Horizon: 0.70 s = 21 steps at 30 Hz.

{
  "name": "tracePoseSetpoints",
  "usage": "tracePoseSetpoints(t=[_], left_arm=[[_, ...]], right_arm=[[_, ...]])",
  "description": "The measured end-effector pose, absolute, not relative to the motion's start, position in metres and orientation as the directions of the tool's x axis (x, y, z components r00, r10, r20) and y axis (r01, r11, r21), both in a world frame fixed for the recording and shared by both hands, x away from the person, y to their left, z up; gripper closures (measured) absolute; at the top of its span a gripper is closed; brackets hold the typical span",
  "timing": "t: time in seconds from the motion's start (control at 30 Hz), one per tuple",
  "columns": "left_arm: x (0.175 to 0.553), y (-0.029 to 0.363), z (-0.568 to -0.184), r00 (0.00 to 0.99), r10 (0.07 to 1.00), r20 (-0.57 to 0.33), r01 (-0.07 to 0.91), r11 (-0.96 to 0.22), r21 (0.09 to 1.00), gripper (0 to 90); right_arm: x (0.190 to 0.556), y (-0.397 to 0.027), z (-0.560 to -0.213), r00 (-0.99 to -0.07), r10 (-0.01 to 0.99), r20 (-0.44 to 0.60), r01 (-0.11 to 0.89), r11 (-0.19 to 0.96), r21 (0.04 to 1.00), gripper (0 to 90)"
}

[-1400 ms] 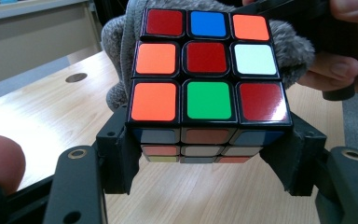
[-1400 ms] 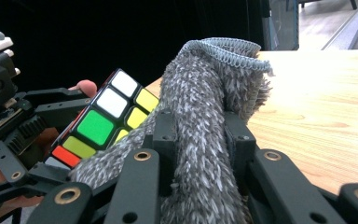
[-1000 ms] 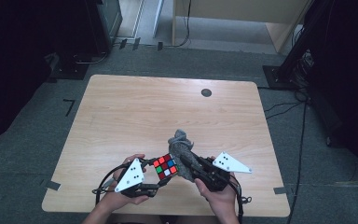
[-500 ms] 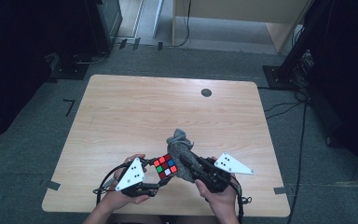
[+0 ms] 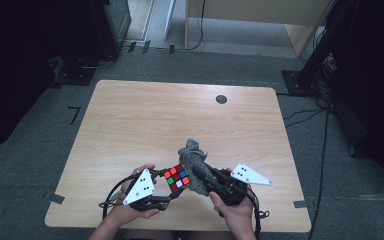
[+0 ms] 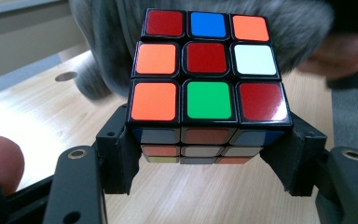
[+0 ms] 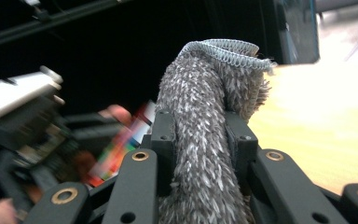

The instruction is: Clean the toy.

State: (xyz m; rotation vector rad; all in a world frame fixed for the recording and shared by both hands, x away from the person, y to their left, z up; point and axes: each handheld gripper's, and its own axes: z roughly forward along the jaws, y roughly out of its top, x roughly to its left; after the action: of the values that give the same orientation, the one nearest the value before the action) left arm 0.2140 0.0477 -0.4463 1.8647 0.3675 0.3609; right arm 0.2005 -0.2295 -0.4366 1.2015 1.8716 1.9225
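Note:
A scrambled puzzle cube (image 5: 177,178) (image 6: 207,84) with red, orange, blue, green and white stickers is held above the near edge of the wooden table (image 5: 145,120). My left gripper (image 5: 172,192) (image 6: 207,154) is shut on the cube's two sides. A grey fuzzy cloth (image 5: 194,159) (image 7: 205,116) hangs bunched just right of the cube and touches it. My right gripper (image 5: 199,175) (image 7: 200,140) is shut on that cloth, with its hemmed edge sticking up past the jaws. In the right gripper view the cube (image 7: 121,140) shows blurred at the left.
A small dark round grommet (image 5: 221,99) sits in the table top near the far right. Grey floor, black stands and cables surround the table. Tape marks (image 5: 56,198) stick at the near corners.

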Motion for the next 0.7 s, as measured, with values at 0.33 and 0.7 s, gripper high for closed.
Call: tracePoseSetpoints(t=[0.33, 0.7], left_arm=[[0.228, 0.072, -0.437, 0.860, 0.503, -0.087, 0.167, -0.116, 0.979, 34.8], [0.231, 0.077, -0.434, 0.868, 0.473, -0.150, 0.204, -0.063, 0.977, 34.8]], right_arm=[[0.206, -0.223, -0.459, -0.688, 0.618, 0.380, 0.390, -0.127, 0.912, 70.6], [0.193, -0.188, -0.468, -0.823, 0.555, 0.116, 0.199, 0.092, 0.976, 70.9]])
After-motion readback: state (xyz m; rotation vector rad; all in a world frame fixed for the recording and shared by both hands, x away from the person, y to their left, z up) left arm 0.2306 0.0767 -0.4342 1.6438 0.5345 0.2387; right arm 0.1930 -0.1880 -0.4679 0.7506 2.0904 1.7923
